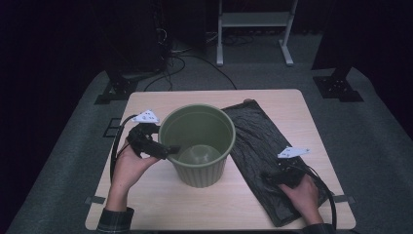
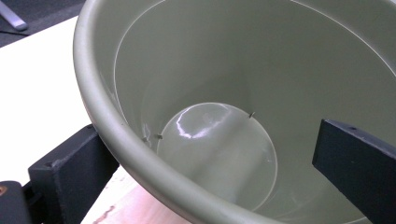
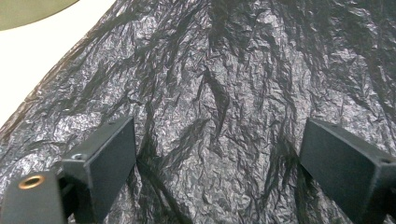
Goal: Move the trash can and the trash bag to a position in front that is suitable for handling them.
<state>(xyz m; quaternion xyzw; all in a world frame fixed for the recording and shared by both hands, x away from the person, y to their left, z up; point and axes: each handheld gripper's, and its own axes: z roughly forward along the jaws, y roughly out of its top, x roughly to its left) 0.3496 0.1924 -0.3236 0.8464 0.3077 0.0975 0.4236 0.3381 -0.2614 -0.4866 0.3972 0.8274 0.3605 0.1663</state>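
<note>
An olive-green plastic bin (image 1: 197,110) stands upright and empty in the middle of the light wooden table (image 1: 160,200). My left gripper (image 1: 168,150) is open at the bin's left rim. In the left gripper view the left gripper (image 2: 210,154) straddles the bin's wall (image 2: 210,60), one jaw outside and one inside, with a wide gap. A crinkled black plastic bag (image 1: 258,131) lies flat to the right of the bin. My right gripper (image 1: 272,176) hovers open low over the bag's near end. The right gripper view shows the right gripper (image 3: 217,140) with the bag (image 3: 224,70) spread beneath it.
The bag runs diagonally from the table's far middle to its near right corner. On the floor beyond the table stand a white frame (image 1: 253,19), loose cables (image 1: 180,63) and two black stand bases (image 1: 114,90) (image 1: 338,87). Bare tabletop lies in front of the bin.
</note>
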